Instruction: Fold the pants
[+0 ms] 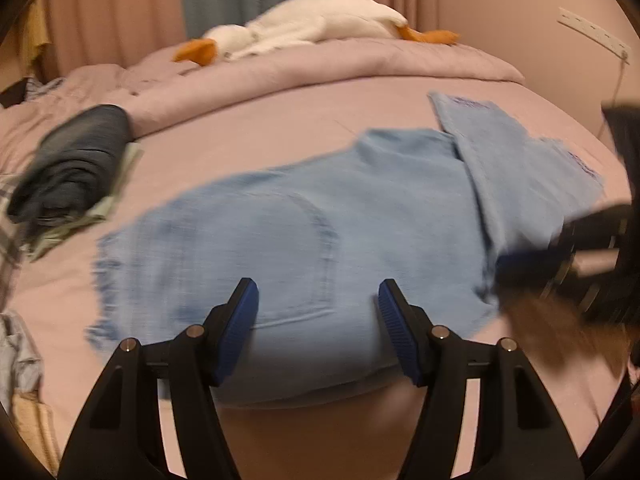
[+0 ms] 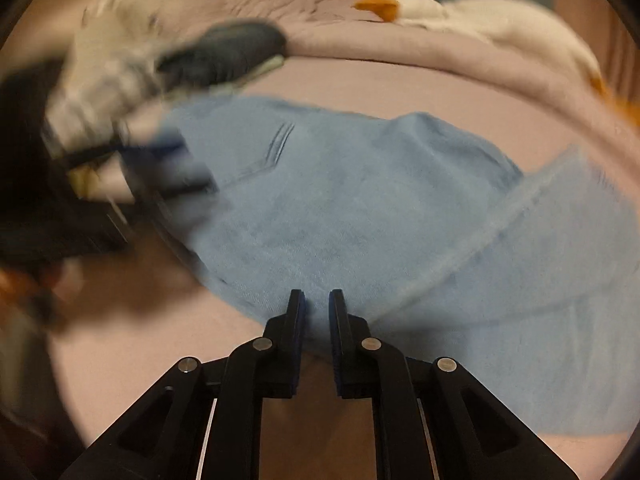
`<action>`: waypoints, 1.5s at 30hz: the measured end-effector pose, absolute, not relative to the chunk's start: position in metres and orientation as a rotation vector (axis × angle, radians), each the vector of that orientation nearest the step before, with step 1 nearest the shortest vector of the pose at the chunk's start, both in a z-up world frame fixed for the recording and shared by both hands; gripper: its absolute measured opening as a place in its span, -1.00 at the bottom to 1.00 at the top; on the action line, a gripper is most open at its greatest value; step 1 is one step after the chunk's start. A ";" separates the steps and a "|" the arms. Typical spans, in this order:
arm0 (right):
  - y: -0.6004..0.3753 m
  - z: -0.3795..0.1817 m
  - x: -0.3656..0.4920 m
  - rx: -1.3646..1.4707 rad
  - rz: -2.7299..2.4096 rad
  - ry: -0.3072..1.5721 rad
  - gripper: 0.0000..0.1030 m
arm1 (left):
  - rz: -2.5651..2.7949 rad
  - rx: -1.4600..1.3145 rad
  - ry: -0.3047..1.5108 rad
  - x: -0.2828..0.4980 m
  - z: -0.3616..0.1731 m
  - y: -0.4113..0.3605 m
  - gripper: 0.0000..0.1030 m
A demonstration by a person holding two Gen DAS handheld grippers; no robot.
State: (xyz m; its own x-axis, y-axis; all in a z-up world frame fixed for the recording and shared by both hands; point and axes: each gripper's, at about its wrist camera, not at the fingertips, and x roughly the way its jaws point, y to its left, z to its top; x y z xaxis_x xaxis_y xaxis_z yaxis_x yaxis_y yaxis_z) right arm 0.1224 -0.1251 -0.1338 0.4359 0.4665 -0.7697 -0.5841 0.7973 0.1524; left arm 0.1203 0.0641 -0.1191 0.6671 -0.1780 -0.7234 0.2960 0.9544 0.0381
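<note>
Denim pants [image 1: 304, 232], dark folded clothes [image 1: 72, 168] nearby

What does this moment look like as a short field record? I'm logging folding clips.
surface: bed with pink sheet
garment: light blue jeans, legs folded back over the seat
left gripper: open, above the jeans' near edge
right gripper: nearly shut on the jeans' edge
nearby: dark folded clothes, goose plush
image: motion-blurred
</note>
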 end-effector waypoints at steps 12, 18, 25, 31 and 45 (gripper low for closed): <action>-0.247 -0.091 0.269 0.178 0.219 0.966 -0.15 | -0.397 -0.061 0.851 0.156 -0.132 0.023 0.25; -0.217 -0.113 0.337 0.069 0.041 1.072 -0.09 | -0.357 0.042 0.863 0.154 -0.142 0.003 0.38; -0.207 -0.126 0.332 -0.020 -0.051 1.032 -0.90 | -0.365 0.031 0.861 0.153 -0.144 0.004 0.44; -0.268 -0.065 0.260 0.302 0.078 0.822 -0.90 | -0.361 0.043 0.863 0.157 -0.147 0.004 0.44; -0.445 -0.159 0.074 0.936 0.025 0.711 -0.70 | -0.332 0.085 0.868 0.158 -0.148 -0.001 0.46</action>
State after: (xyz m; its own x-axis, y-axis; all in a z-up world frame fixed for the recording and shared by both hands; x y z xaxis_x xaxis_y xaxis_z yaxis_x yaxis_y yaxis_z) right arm 0.0740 -0.4455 -0.1593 0.7750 0.3153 -0.5477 0.2768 0.6098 0.7427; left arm 0.1579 -0.0014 -0.1483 0.5986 -0.2511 -0.7607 0.3198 0.9456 -0.0605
